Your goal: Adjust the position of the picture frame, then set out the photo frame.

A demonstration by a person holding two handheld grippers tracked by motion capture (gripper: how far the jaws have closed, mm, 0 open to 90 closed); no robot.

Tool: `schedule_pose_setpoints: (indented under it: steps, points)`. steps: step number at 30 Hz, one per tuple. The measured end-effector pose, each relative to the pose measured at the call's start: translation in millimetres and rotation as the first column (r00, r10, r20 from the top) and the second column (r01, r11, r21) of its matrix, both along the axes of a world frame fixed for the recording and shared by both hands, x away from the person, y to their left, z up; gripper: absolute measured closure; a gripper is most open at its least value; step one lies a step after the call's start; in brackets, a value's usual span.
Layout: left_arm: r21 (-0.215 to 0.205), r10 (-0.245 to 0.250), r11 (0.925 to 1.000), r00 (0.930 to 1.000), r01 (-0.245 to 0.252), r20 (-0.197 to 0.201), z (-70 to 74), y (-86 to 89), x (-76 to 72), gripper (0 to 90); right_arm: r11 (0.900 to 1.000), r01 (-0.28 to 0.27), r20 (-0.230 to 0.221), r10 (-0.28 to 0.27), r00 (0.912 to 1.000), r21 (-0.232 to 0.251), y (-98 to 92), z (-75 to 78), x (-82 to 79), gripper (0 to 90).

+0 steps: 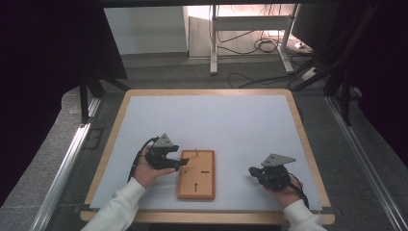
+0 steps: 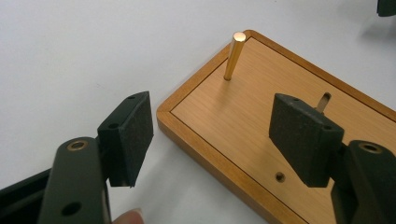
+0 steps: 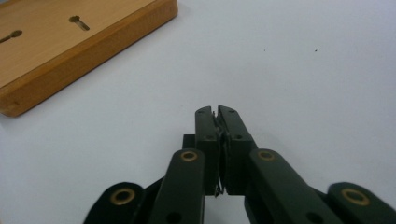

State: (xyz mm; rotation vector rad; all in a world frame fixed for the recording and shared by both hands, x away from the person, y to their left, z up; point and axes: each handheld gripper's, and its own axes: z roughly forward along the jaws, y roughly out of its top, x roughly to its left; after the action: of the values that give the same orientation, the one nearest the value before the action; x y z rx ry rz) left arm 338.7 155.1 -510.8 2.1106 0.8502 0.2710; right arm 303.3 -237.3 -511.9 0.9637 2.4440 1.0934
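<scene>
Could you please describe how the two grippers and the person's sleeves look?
Both the left gripper and the right gripper are black, and each carries a grey three-cornered plate on top. A black cable trails from each. Their jaws end in flat, rough black pads, and the black links show brass-coloured rivets. The person wears white long sleeves.

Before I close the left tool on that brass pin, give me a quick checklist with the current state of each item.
1. Left tool open: ok.
2. Brass pin upright in the wooden board: ok.
3. Pin between the left tool's jaws: not ok, it stands beyond them.
4. Right tool clear of the board: ok, shut, off to the side on the white mat.
5. Board lying flat on the mat: ok.
6. Pin loose enough to pull: cannot tell.
</scene>
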Motion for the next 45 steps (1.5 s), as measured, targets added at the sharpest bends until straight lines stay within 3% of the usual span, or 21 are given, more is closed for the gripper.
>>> schedule_pose_setpoints:
  steps: [1,2,3,6,18,24,34,45]
  points:
    - [0.0,-0.002,1.0,1.0,0.002,0.0,0.1,-0.1,0.1,30.5,1.0,-0.001,0.002,0.001,1.0,0.0,0.2,-0.3,-0.4,76.5]
    - [0.0,-0.004,1.0,1.0,0.004,0.002,0.3,-0.3,0.2,30.5,1.0,0.009,0.016,-0.009,0.9998,0.002,0.5,-0.8,-1.8,59.1]
    - [0.0,-0.004,1.0,1.0,0.004,0.002,0.3,-0.3,0.2,30.5,1.0,0.009,0.016,-0.009,0.9998,0.002,0.5,-0.8,-1.8,59.1]
    - [-0.002,-0.009,1.0,1.0,0.009,0.003,0.3,-0.8,0.0,30.4,0.999,0.049,0.037,-0.05,0.9981,0.013,0.0,-0.8,-3.0,40.2]
    - [-0.015,-0.046,0.9988,0.9988,0.046,0.014,2.0,-1.5,-0.2,30.2,0.997,0.069,0.038,-0.07,0.9968,0.015,-0.5,-1.1,-2.3,28.2]
    - [-0.013,-0.077,0.9969,0.9966,0.077,0.03,2.9,-6.6,1.3,30.3,0.998,0.067,0.033,-0.067,0.9972,0.005,0.8,-2.3,-2.8,27.2]
    - [0.013,-0.133,0.9911,0.9895,0.133,0.056,0.3,-18.6,15.9,32.4,0.997,0.074,0.035,-0.074,0.9966,-0.008,4.2,-4.1,-2.5,26.1]
    - [0.018,-0.162,0.9868,0.9859,0.161,0.043,-9.2,-39.9,34.6,46.5,0.997,0.079,0.034,-0.078,0.9964,-0.025,5.7,-6.4,-1.8,25.9]
